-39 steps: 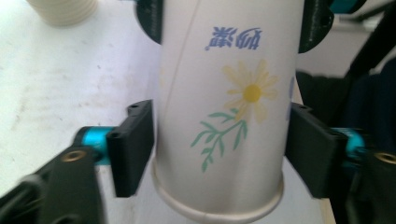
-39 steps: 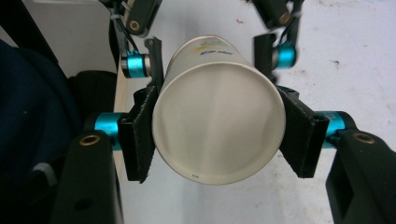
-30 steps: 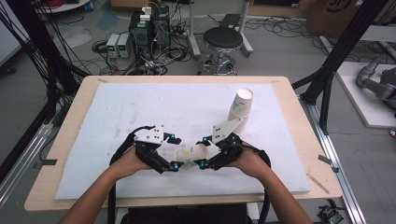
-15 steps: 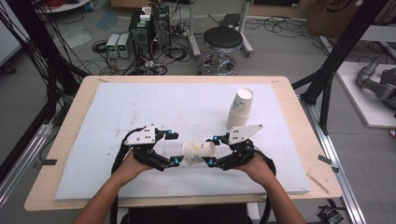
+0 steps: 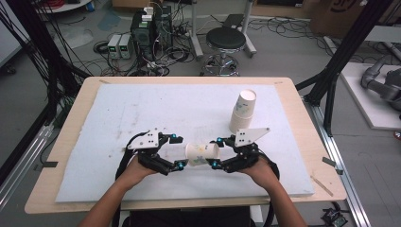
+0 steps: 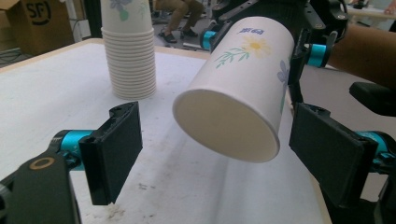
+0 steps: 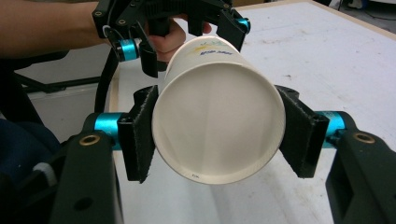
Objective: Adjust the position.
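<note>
Jaws: right gripper (image 7: 219,135) clamped on paper cup (image 5: 202,154) held sideways above white mat (image 5: 142,109), left gripper (image 6: 219,149) spread wide around its other end without contact; cup stack (image 5: 242,111) stands behind.

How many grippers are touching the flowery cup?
1. The right gripper squeezes the cup between its jaws. The left gripper is open around the cup's far end, its jaws not touching.
</note>
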A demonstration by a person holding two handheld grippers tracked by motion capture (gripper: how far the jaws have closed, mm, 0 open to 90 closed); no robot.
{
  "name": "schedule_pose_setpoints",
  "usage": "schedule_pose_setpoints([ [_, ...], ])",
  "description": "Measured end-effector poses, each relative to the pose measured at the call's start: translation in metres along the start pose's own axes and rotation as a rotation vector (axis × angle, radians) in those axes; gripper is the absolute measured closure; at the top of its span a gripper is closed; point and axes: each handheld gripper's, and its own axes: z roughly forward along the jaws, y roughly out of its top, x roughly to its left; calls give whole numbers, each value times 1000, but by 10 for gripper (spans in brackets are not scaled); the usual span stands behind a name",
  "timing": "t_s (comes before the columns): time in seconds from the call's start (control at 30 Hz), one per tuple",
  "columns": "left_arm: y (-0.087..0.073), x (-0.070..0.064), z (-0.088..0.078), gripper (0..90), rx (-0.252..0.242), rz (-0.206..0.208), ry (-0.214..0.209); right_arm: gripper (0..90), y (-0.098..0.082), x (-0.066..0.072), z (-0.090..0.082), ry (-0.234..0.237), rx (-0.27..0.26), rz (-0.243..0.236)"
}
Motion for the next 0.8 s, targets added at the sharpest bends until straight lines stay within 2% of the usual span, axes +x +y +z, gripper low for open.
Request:
schedule_pose_setpoints([
  [0.2,-1,1,7,172,-7,11,-27,369,0,1,0,9,-3,-1],
  [0.43,-2,-1,13,172,-23,45,-73,369,1,1,0,26,-24,4],
  [0.63,0,-3,14,174,-39,66,-87,370,2,1,1,52,-47,14],
  [0.8,-1,-4,15,182,-40,64,-98,370,2,1,1,69,-66,24],
])
